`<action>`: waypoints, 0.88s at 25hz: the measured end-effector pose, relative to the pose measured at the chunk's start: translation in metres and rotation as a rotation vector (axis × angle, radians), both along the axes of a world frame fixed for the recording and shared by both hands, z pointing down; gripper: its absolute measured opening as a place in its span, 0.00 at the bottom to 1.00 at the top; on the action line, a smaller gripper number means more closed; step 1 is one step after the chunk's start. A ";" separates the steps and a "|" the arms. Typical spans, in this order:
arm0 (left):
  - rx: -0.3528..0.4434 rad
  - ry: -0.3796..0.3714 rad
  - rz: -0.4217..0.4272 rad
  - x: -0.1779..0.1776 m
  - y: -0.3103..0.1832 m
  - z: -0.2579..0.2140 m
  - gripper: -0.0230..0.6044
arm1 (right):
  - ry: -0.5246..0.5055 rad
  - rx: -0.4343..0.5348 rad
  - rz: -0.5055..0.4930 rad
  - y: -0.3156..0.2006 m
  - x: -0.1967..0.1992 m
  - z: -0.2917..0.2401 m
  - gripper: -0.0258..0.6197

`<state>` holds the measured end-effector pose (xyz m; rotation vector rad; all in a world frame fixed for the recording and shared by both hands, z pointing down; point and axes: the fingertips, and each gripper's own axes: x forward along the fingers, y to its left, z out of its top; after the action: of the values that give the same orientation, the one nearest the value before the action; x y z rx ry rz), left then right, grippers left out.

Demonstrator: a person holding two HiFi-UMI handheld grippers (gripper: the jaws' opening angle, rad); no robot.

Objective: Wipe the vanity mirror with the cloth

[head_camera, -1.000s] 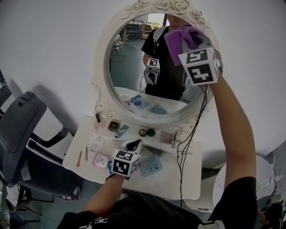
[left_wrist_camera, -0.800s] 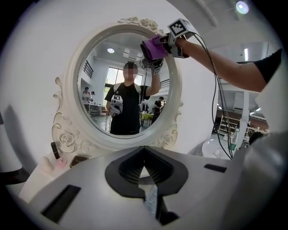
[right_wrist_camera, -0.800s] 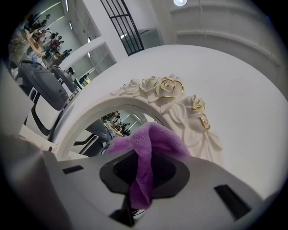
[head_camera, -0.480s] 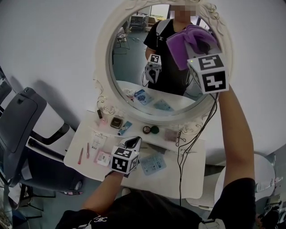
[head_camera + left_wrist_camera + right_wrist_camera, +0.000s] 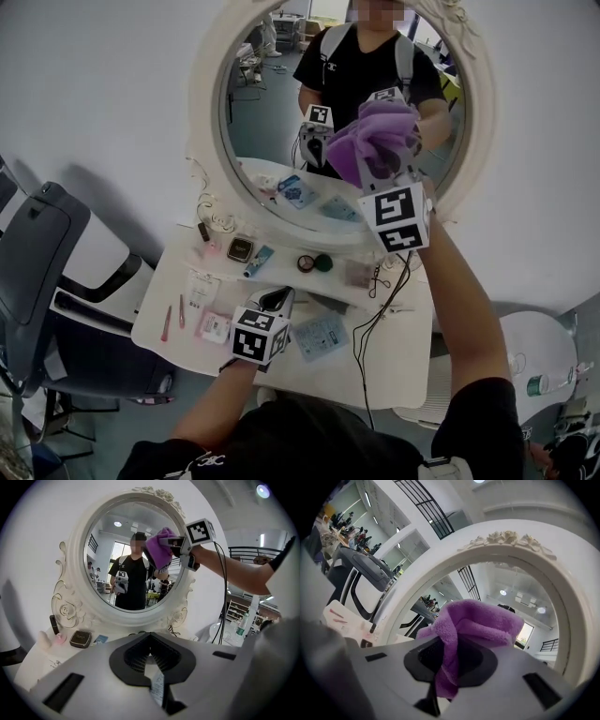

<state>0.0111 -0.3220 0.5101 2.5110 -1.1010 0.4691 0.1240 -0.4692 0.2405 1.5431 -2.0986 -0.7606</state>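
The right gripper is clamping the purple cloth. Its jaws are pinching one fold while the bunched bulk is pushing out ahead of them, up at the right half of the vanity mirror. The cloth is crumpled, so it is showing no clear long axis. The oval mirror is standing with its long axis upright, facing the person. The left gripper is hovering low over the front of the white vanity table, jaws together with nothing between them. By the table's back edge one closed dark compact and two small round pots are sitting, their contents not showing. Two pink sticks are lying near the left edge.
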 end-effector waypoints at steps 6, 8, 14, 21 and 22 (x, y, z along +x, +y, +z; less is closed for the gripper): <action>-0.002 -0.004 -0.019 -0.003 -0.003 0.001 0.04 | -0.054 -0.075 -0.017 -0.002 0.001 0.064 0.13; 0.000 -0.004 -0.026 -0.003 -0.004 0.001 0.04 | -0.046 -0.104 -0.017 -0.002 -0.001 0.083 0.13; 0.014 -0.015 -0.047 -0.008 -0.005 -0.003 0.04 | -0.023 -0.172 -0.017 -0.004 -0.006 0.139 0.13; 0.027 -0.018 -0.075 -0.020 -0.005 -0.009 0.04 | -0.043 -0.352 0.000 -0.008 -0.013 0.208 0.13; 0.031 -0.018 -0.076 -0.020 -0.005 -0.011 0.04 | -0.020 -0.404 0.007 -0.009 -0.013 0.222 0.13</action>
<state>-0.0090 -0.3267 0.4990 2.4853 -1.2148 0.4574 0.1112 -0.4777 0.4625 1.3372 -2.0975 -0.2910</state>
